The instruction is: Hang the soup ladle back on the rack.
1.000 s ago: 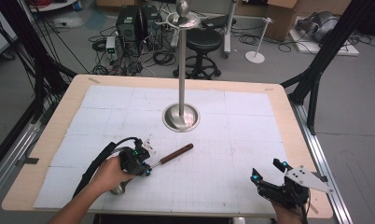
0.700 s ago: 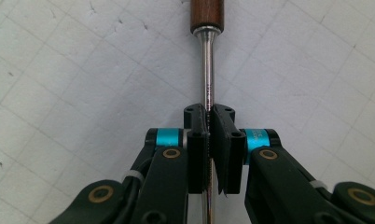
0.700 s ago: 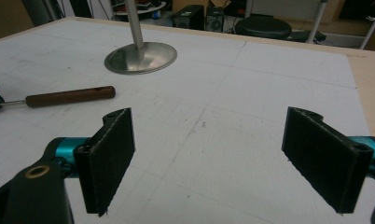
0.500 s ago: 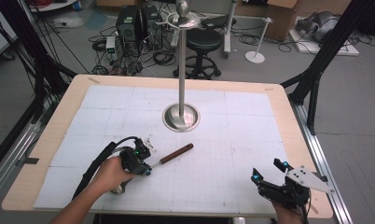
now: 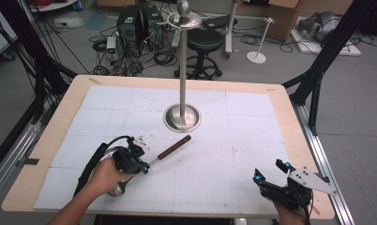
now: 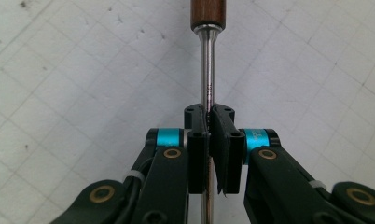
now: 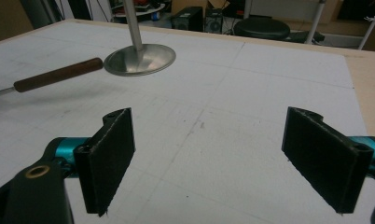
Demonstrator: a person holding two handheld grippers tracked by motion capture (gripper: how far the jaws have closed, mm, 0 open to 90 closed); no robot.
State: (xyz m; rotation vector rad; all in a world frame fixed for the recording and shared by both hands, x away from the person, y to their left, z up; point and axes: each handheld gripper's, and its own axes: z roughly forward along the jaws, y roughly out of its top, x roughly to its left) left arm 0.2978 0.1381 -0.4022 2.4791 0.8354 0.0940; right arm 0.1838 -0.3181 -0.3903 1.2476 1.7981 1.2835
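A utensil with a brown wooden handle [image 5: 175, 146] and a thin metal shaft lies slantwise over the white gridded mat at the front left. My left gripper [image 5: 144, 168] is shut on that shaft. In the left gripper view the pads [image 6: 225, 140] pinch the shaft, which runs up to the handle [image 6: 207, 14]. The utensil's rounded metal end peeks out under the person's left hand [image 5: 104, 177]. My right gripper [image 5: 270, 171] rests at the front right, open, with nothing between its fingers [image 7: 213, 140]. The handle [image 7: 59, 74] lies far to its left.
A tall metal stand with a round base [image 5: 182, 117] rises from the middle of the table; its base [image 7: 139, 58] also shows in the right gripper view. The gridded mat [image 5: 233, 140] covers the wooden table. Stools, cables and boxes stand on the floor behind.
The utensil's handle has shifted slightly toward the stand, along with my left gripper. The right gripper has kept still.
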